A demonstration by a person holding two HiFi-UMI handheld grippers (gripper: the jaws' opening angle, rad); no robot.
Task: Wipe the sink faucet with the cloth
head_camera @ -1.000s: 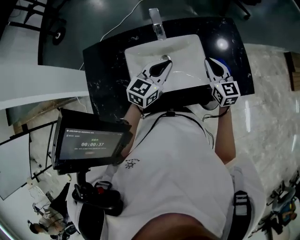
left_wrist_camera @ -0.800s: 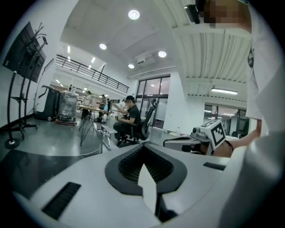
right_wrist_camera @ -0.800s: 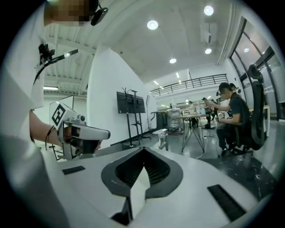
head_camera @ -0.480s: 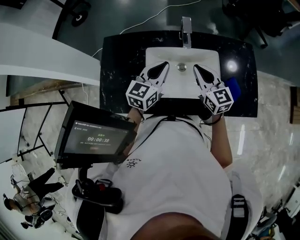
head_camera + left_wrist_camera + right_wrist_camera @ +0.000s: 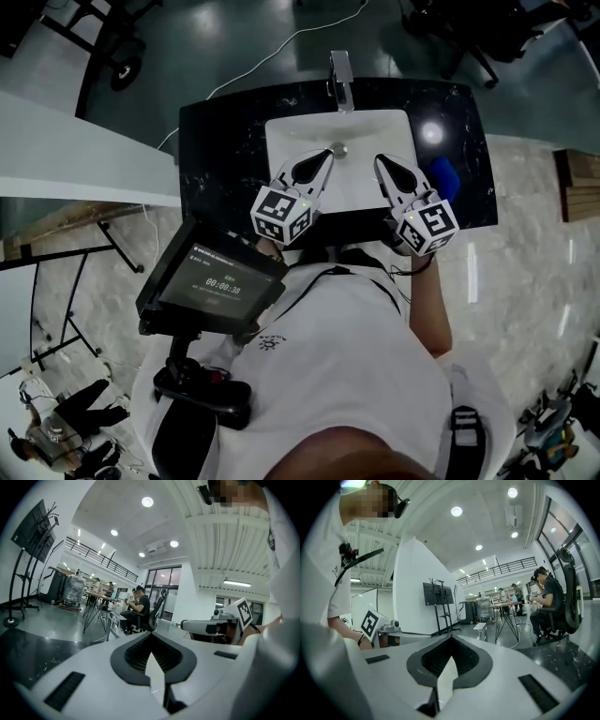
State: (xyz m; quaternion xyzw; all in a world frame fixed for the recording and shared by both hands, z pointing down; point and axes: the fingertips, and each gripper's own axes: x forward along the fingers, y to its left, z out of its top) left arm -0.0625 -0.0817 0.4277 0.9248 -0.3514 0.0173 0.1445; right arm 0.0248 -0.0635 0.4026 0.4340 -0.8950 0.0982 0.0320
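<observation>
Over the near half of the sink (image 5: 380, 127), the left tool (image 5: 323, 157) and the right tool (image 5: 382, 165) were both closed tight and empty. The blue cloth (image 5: 444, 175) lay on the table (image 5: 220, 141) just right of the sink, closest to the right tool. The faucet (image 5: 341, 75) stood at the sink's far edge, its spout pointing toward the person.

Counts at the sink:
1 counter (image 5: 225, 150), 1 sink (image 5: 300, 139), 1 faucet (image 5: 342, 77), 1 drain (image 5: 339, 149), 1 cloth (image 5: 444, 178), 1 light glare (image 5: 431, 133) on the counter. 2 grippers: left gripper (image 5: 326, 155), right gripper (image 5: 381, 161). 2 marker cubes, one per gripper: left cube (image 5: 281, 214), right cube (image 5: 429, 225). 1 screen (image 5: 214, 286) on a stand. Background: 1 person on an office chair (image 5: 139, 607), others further back too small to count; 1 TV (image 5: 438, 594) on a floor stand.
</observation>
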